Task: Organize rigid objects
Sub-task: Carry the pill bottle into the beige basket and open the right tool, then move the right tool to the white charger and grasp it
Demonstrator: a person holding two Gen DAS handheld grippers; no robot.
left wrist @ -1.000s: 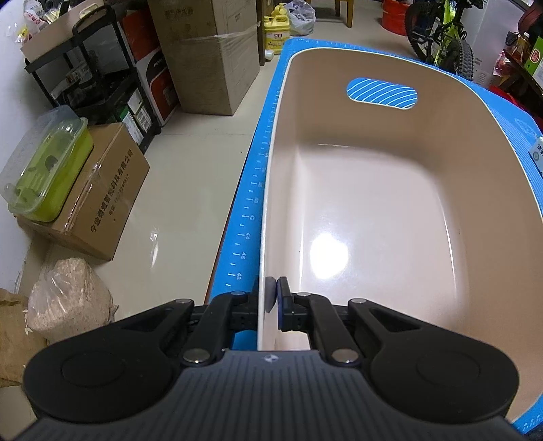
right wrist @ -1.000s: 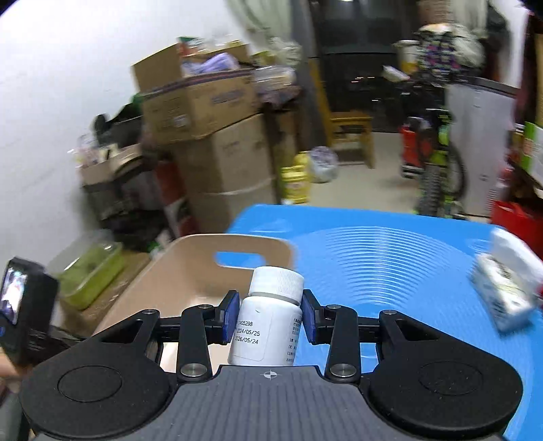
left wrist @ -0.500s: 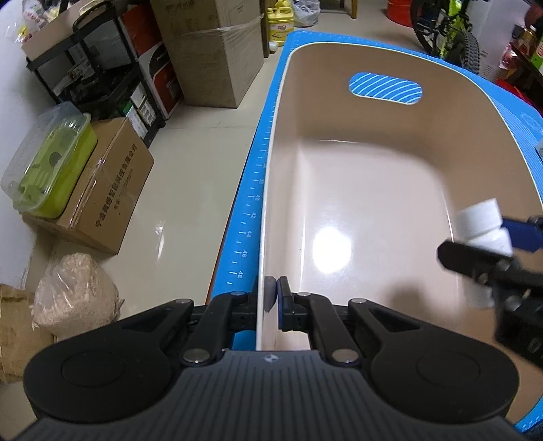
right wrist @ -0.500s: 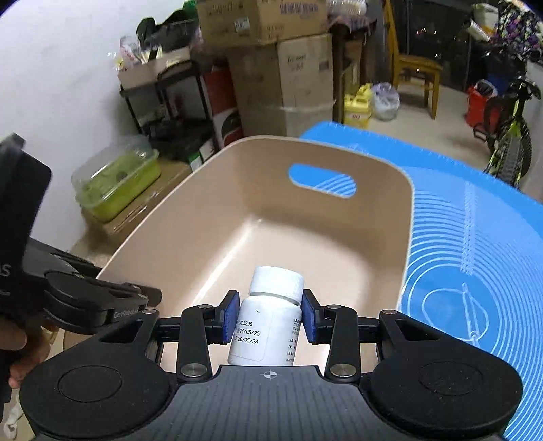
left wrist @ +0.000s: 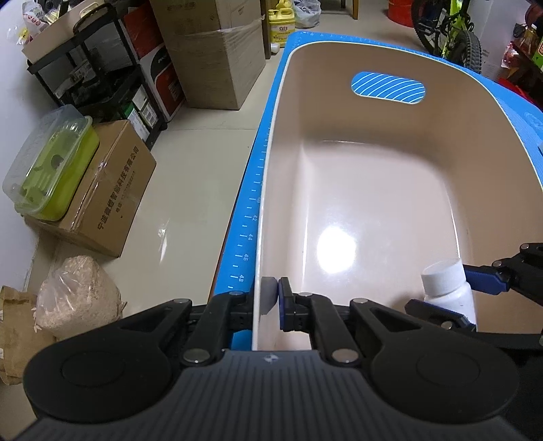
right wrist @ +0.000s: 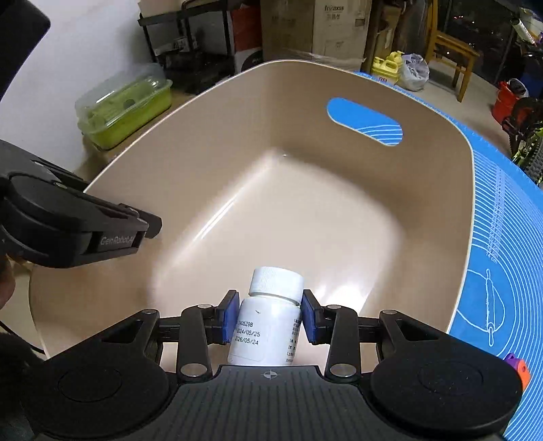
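Observation:
A beige plastic bin (left wrist: pixel 366 190) with a handle cut-out stands on a blue mat (left wrist: pixel 247 217). My left gripper (left wrist: pixel 271 298) is shut on the bin's near left rim. My right gripper (right wrist: pixel 268 317) is shut on a white pill bottle (right wrist: pixel 268 325) with a white cap and holds it upright inside the bin, low over its near end. The bottle (left wrist: pixel 448 288) and the right gripper (left wrist: pixel 454 302) also show at the right in the left wrist view. The left gripper (right wrist: pixel 149 230) shows at the bin's left rim (right wrist: pixel 112 169) in the right wrist view.
The blue mat (right wrist: pixel 502 237) extends right of the bin; a small purple and orange item (right wrist: pixel 517 368) lies on it at the near right. Cardboard boxes (left wrist: pixel 98 196), a green lidded container (left wrist: pixel 51 163), a black shelf (left wrist: pixel 101 68) and a bicycle (left wrist: pixel 451 30) stand on the floor around.
My right gripper has carried the bottle from above the mat to over the bin and then down into its near end. My left gripper has kept its grip on the rim.

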